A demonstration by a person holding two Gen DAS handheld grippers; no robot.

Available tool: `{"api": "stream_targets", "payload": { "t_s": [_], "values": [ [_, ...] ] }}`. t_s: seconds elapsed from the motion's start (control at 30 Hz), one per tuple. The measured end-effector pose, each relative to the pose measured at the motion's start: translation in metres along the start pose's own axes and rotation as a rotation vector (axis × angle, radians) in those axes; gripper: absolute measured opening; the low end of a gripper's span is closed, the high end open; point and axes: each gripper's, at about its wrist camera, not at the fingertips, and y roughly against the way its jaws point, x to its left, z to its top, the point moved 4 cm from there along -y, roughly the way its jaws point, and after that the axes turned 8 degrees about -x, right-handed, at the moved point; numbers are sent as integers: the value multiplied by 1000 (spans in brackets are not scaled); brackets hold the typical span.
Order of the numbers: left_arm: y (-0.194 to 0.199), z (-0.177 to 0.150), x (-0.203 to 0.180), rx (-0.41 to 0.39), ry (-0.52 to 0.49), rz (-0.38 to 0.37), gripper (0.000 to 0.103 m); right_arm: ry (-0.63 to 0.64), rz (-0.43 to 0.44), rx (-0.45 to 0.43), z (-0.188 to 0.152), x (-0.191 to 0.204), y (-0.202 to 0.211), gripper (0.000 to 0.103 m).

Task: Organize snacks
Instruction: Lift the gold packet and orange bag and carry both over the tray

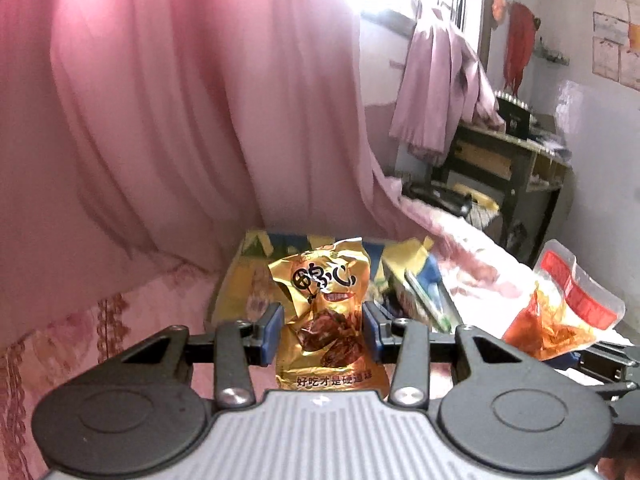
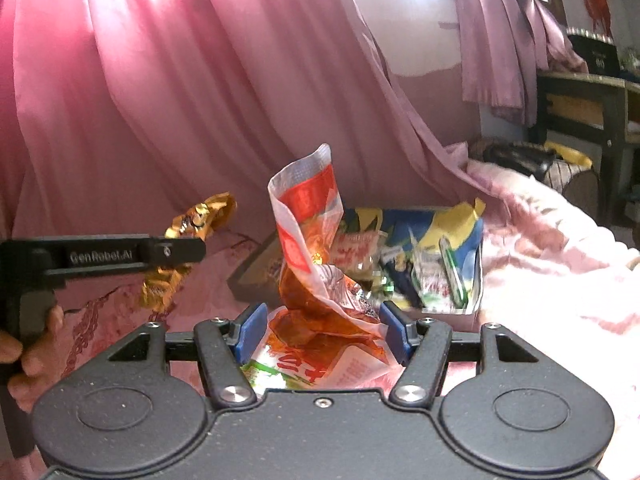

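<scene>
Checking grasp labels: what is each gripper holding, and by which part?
Left gripper: gold snack packet, pinched across its lower middle. Right gripper: red-and-clear snack pouch, clamped across its crumpled lower half, with the sealed top sticking up.

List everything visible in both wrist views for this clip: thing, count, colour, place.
gold snack packet: 1, gold with dark print, between the left tool's pads, lifted
red snack pouch: 1, clear with red label and orange-red contents, crumpled between the right tool's pads
snack box: 1, blue and yellow, open on the bed ahead, holding several wrappers
bedspread: 1, pink, under the box
curtain: 1, pink, draped behind the bed
desk: 1, dark frame, far right by the window
hanging cloth: 1, lilac, beside the window
left tool: 1, black with blue pads, shut on the gold packet
right tool: 1, black with blue pads, shut on the red pouch
hand: 1, gripping the left tool's handle
</scene>
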Motion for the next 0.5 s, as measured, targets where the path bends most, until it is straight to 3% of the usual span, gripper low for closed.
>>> {"api": "stream_targets", "payload": {
  "t_s": [0.3,0.5],
  "values": [
    [-20,25,-15,-62,-12,-5,46,-13,-25,-90,18,-27,-12,64],
    [-49,30,-28,-55,9,-6,46,-14,-40,-146,29,-44,-30,64]
  ]
}}
